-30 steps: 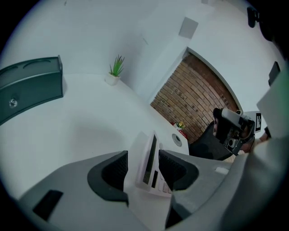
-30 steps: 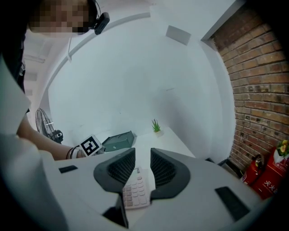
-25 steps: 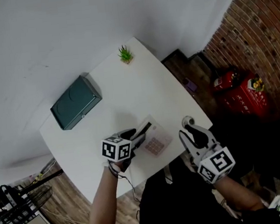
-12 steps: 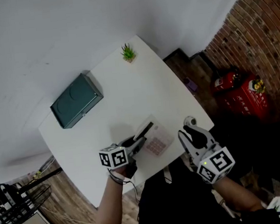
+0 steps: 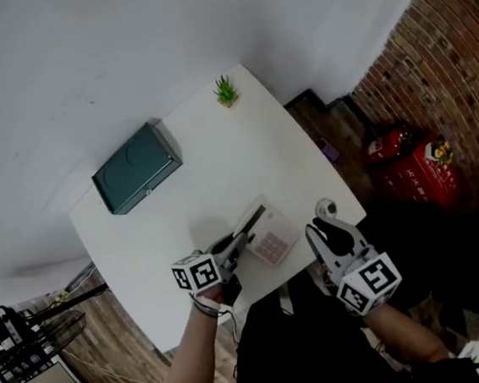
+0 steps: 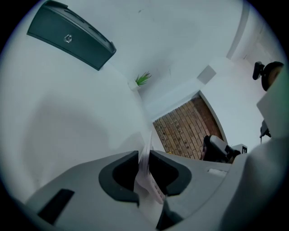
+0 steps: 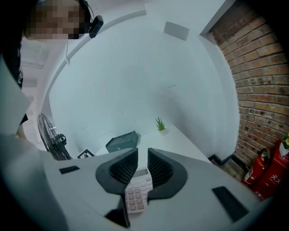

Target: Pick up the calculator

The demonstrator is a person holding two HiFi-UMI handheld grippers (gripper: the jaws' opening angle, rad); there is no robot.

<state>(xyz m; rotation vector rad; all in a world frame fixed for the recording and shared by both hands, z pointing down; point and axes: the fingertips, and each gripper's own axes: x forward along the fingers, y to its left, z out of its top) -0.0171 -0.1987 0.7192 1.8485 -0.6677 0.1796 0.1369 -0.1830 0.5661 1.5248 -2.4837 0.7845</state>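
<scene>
Pinching: left tongs point(image 6: 143, 155), jaws just closing, are gripping the calculator's point(image 5: 272, 244) left edge | right tongs point(image 7: 142, 159) are narrowing, empty, hovering to its right

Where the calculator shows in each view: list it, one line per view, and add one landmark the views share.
Head view: calculator just below the picture's centre.
Left gripper view: calculator low centre, seen edge-on.
Right gripper view: calculator bottom centre, keys facing up.
Shared landmark: dark green box, upper left in the left gripper view, mid-left in the right gripper view.
</scene>
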